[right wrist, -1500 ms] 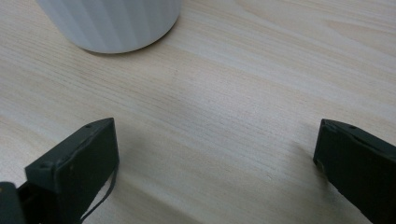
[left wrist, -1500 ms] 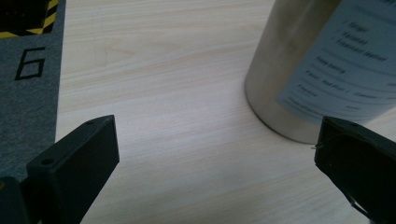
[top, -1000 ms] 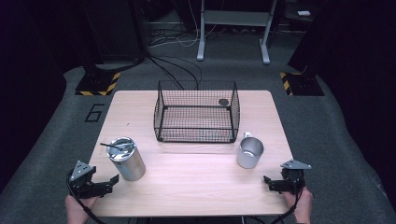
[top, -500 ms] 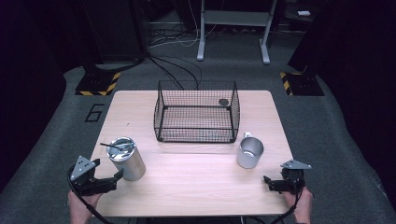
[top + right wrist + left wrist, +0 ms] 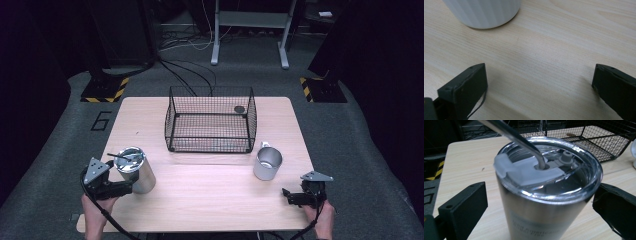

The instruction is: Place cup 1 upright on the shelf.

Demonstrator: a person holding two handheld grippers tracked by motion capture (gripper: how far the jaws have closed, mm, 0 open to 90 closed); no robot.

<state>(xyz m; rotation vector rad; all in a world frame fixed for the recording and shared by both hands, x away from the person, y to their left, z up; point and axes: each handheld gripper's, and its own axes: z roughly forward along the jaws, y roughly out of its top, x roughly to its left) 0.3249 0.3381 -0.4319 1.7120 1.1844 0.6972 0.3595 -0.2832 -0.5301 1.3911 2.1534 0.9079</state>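
Observation:
A steel tumbler [image 5: 134, 170] with a clear lid and a metal straw [image 5: 117, 156] stands at the table's front left. My left gripper [image 5: 126, 188] is open, with its jaws on either side of the tumbler [image 5: 541, 202]; I cannot tell whether either jaw touches it. The straw [image 5: 519, 138] enters the lid at its middle. A pale mug [image 5: 267, 163] stands at the front right. My right gripper [image 5: 289, 196] hovers open near the front edge, just short of the mug, with bare wood between its jaws. The mug's ribbed base [image 5: 484, 12] is ahead of them.
A black wire basket [image 5: 210, 120] sits at the table's middle back with a small dark round thing [image 5: 239, 109] in its far right corner. Cables and stand legs [image 5: 215, 35] lie on the floor beyond the table.
My left gripper has moved right, up to the tumbler, and its jaws now flank it. The right gripper has not moved.

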